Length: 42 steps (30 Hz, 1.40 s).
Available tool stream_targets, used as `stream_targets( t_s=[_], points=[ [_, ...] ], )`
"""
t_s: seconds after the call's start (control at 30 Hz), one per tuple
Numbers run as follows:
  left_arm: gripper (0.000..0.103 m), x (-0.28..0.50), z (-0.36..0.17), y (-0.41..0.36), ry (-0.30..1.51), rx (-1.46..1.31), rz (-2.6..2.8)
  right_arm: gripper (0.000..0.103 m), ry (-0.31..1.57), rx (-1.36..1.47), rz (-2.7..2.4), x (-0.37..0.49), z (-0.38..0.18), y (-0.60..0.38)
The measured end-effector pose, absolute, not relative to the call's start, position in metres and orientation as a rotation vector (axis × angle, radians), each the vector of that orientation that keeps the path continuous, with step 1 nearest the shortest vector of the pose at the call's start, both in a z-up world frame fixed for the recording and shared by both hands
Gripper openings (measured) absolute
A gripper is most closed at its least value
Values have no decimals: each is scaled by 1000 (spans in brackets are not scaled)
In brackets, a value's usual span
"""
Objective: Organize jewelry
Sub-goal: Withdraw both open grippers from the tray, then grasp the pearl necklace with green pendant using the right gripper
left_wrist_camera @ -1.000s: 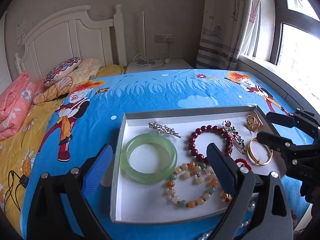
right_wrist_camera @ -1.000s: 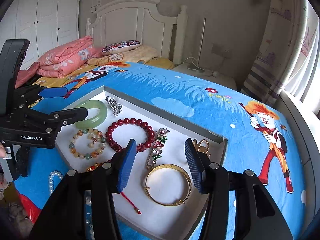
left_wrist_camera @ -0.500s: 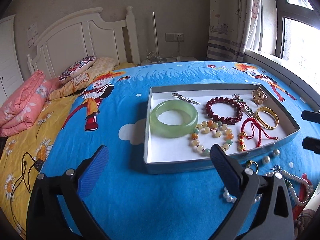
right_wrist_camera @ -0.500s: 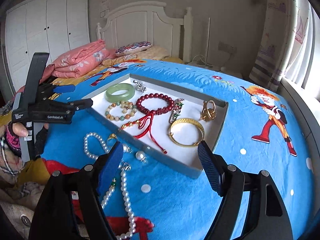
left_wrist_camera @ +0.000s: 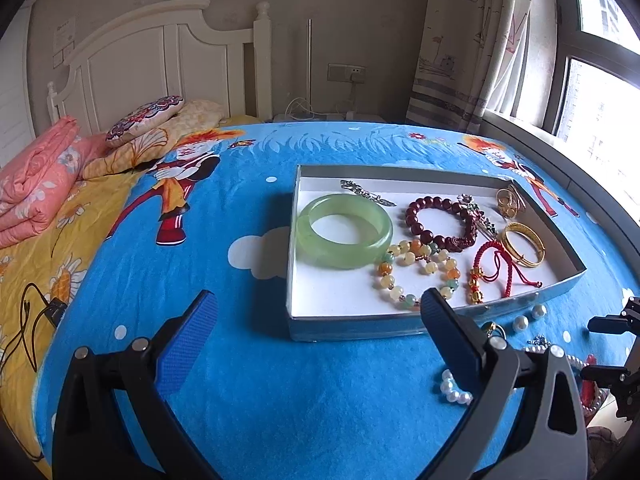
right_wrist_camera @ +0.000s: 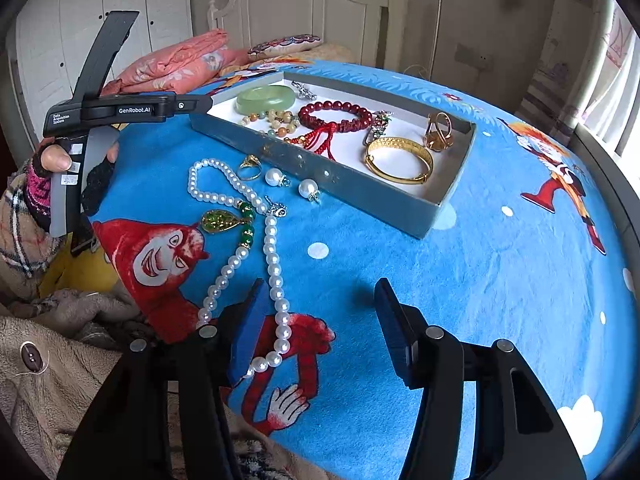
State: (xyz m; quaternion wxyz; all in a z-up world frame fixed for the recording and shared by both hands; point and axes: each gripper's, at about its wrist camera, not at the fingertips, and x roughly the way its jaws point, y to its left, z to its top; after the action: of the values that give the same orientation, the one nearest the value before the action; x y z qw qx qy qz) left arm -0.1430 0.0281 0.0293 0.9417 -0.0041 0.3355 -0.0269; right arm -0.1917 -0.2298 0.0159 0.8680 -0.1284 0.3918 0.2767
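- Both grippers have drawn back from over the tray since a second ago; then they hung above its jewelry, and now they hover over the blue bedspread on its near side.
- Left gripper: fingers spread wide, nothing between them, aimed at the bedspread just before the tray's near wall.
- Right gripper: jaws closing, still apart, gripping nothing; the pearl necklace runs just inside the left pad.
- Still loose on the bed beside the tray: the pearl necklace, a green pendant on its strand, a gold ring and two pearl drops.
- Already in the tray: a jade bangle, a dark red bead bracelet, a pale bead bracelet, a red cord bracelet and a gold bangle.
- Handling, as I judge it: the necklace is light, limp and smooth-beaded, so it will sag and could slip. Pinch across the strand between beads, near its middle or at the pendant, and lift slowly.
- Readable writing: "GenRobot.AI" and "Data Acquisition System" on the left gripper's body, seen from the right wrist view.
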Motion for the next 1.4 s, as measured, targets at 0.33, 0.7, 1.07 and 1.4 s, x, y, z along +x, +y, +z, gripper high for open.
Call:
stream_targets(
  t_s=[0.33, 0.7, 1.07, 1.4],
  points=[
    [100, -144, 30, 32, 674, -34, -69, 10, 782, -268, 592, -185, 15, -203],
    [100, -146, 31, 28, 677, -23, -97, 10, 744, -129, 666, -191, 32, -206],
    [100, -171, 30, -13, 722, 57, -237, 10, 699, -88, 655, -202, 46, -232],
    [69, -162, 20, -72, 773, 201, -331, 10, 698, -51, 658, -205, 40, -248]
  ],
)
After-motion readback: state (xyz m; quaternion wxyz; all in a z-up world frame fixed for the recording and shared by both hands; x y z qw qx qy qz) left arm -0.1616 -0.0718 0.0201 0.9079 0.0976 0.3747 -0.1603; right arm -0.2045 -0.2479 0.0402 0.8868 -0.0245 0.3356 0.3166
